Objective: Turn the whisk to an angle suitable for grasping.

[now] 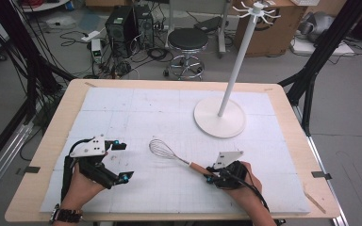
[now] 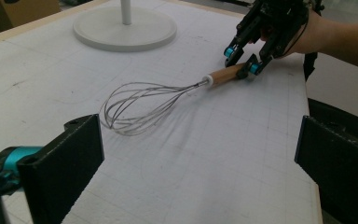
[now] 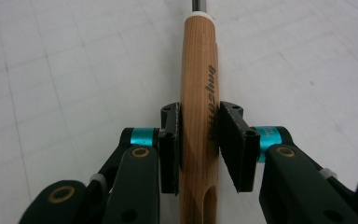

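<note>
One whisk clamped in right tongs, left tongs spread

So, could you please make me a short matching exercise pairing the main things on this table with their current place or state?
Things:
1. whisk
2. left gripper
3. right gripper
4. white stand

States:
A. open, holding nothing
B. standing at the far right of the mat
C. lying on the mat, wires pointing away from the person
D. shut on a wooden handle

Pairs: 1-C, 2-A, 3-D, 4-B
</note>
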Tool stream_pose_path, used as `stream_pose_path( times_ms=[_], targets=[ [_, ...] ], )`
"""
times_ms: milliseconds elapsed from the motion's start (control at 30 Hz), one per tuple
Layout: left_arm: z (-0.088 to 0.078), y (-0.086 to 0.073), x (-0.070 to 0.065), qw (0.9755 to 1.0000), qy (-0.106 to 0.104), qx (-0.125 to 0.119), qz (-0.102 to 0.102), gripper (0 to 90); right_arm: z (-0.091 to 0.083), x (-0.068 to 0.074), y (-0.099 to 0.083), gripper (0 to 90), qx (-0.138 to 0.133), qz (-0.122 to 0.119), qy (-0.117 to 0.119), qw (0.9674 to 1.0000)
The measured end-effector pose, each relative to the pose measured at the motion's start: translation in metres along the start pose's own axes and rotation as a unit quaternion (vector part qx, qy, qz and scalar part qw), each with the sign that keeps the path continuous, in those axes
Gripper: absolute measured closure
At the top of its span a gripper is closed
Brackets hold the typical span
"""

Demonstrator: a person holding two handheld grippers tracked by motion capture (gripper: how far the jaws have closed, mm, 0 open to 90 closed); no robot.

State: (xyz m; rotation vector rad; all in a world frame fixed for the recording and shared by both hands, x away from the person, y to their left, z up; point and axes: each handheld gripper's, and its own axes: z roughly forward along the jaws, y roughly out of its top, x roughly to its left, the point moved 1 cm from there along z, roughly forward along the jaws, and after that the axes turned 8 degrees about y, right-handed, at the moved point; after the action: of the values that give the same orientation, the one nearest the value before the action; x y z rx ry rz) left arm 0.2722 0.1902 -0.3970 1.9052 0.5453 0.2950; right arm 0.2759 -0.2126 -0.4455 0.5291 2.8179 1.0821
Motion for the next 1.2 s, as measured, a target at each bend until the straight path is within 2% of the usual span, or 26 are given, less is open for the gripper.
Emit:
stream_pose_path(
  times_ms=[100, 133, 267, 433, 533, 667, 767, 900, 967, 1067, 1200],
  targets=[
    [-0.002, -0.001, 0.000, 1.0000, 0.001, 0.000, -0.001, 1.7, 0.006, 0.001, 0.006, 69.5, 0.003, -0.004, 0.002, 1.0000],
    [-0.003, -0.002, 0.001, 1.0000, 0.002, -0.002, -0.002, 1.7, 0.011, 0.000, 0.012, 69.4, -0.002, -0.009, 0.013, 0.9999],
    [-0.003, 0.000, 0.001, 1.0000, 0.002, -0.004, 0.001, 1.7, 0.024, 0.001, 0.026, 69.4, -0.003, -0.025, 0.022, 0.9994],
    [-0.002, -0.002, 0.000, 1.0000, 0.000, -0.002, -0.001, 1.7, 0.034, 0.006, 0.037, 69.0, -0.003, -0.047, 0.024, 0.9986],
    [-0.002, -0.003, 0.002, 1.0000, -0.001, -0.001, -0.003, 1.7, 0.037, 0.010, 0.041, 67.5, 0.001, -0.051, 0.026, 0.9984],
    [-0.001, -0.002, 0.003, 1.0000, 0.000, -0.004, -0.003, 1.7, 0.033, 0.012, 0.044, 58.2, -0.015, -0.046, 0.037, 0.9981],
    [0.001, 0.000, 0.003, 1.0000, -0.001, -0.004, -0.001, 1.7, 0.028, 0.011, 0.039, 54.6, -0.015, -0.038, 0.042, 0.9983],
    [0.002, 0.001, 0.003, 1.0000, -0.003, -0.004, 0.000, 1.7, 0.023, 0.011, 0.024, 51.9, 0.006, -0.021, 0.049, 0.9986],
    [0.002, 0.000, 0.003, 1.0000, -0.004, -0.002, -0.001, 1.7, 0.019, 0.011, 0.017, 52.6, -0.004, -0.011, 0.051, 0.9986],
    [0.003, 0.000, 0.004, 1.0000, -0.002, -0.001, -0.001, 1.7, 0.014, 0.008, 0.013, 56.4, -0.003, -0.003, 0.053, 0.9986],
    [0.004, 0.002, 0.003, 1.0000, -0.002, -0.003, 0.000, 1.7, 0.015, 0.006, 0.014, 66.9, -0.005, 0.001, 0.056, 0.9984]
  ],
)
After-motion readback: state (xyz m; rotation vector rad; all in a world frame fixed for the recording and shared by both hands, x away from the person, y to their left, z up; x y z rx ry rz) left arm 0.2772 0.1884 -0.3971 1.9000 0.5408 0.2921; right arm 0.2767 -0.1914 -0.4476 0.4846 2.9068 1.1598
